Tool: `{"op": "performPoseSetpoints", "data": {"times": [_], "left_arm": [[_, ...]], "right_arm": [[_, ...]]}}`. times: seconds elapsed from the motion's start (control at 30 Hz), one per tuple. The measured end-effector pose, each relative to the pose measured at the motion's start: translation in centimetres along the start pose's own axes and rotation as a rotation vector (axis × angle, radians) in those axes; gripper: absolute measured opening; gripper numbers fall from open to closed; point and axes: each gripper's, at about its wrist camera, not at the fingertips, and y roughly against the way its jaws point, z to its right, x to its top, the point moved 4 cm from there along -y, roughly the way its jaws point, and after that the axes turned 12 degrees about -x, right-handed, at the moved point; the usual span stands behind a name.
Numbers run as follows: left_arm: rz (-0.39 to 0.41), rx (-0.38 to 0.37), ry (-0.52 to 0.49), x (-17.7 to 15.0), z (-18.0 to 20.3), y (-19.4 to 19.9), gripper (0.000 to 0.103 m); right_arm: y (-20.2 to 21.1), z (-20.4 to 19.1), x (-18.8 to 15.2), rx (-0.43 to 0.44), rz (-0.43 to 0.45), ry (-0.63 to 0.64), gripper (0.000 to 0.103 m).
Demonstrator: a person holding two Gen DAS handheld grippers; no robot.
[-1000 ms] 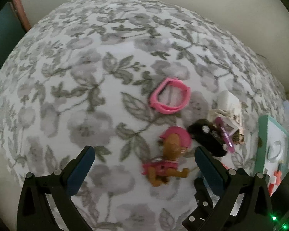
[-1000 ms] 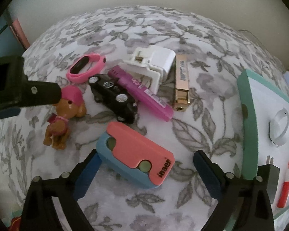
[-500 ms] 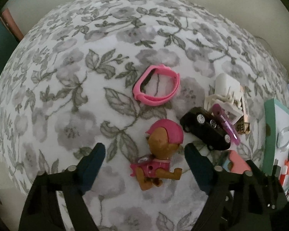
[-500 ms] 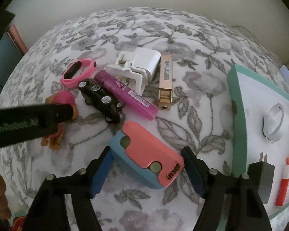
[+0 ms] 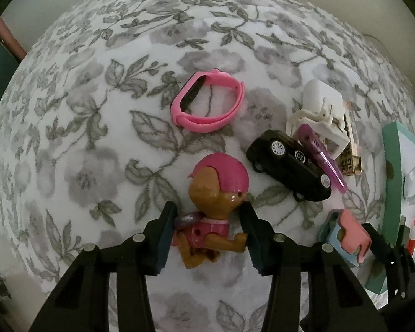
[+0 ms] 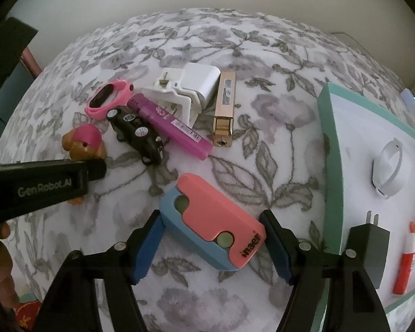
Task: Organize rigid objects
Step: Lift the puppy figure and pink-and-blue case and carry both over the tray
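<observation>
Left tool (image 5: 207, 222) pointed steeply down over the puppy figure (image 5: 217, 193), jaws just closing in and pinching its torso, apparently touching both sides, likely so the head stayed clear for lifting. Bare floral counter (image 5: 77, 127) lay open to its left; pink band (image 5: 207, 102) sat just behind. Further right, black toy car (image 6: 137, 132), purple lighter (image 6: 170, 126), white clip (image 6: 179, 94) and gold lighter (image 6: 224, 108) crowded together. Right tool (image 6: 211, 238) straddled the coral-blue box (image 6: 213, 221), jaws closed in, pads seemingly at its ends. Teal tray (image 6: 330, 166) edge stood near on the right, little side room.
</observation>
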Motion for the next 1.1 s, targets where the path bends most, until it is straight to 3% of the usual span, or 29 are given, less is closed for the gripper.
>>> {"op": "performPoseSetpoints", "data": {"times": [0.6,1.1], "left_arm": [[0.015,0.038,0.035,-0.4,0.3,0.1,0.049],[0.168,0.072,0.008,-0.2,3.0,5.4,0.049]], "right_arm": [[1.0,0.9,-0.7,0.039,-0.022,-0.022,0.072],[6.1,5.5,0.7,0.097,0.047,-0.149,0.072]]}}
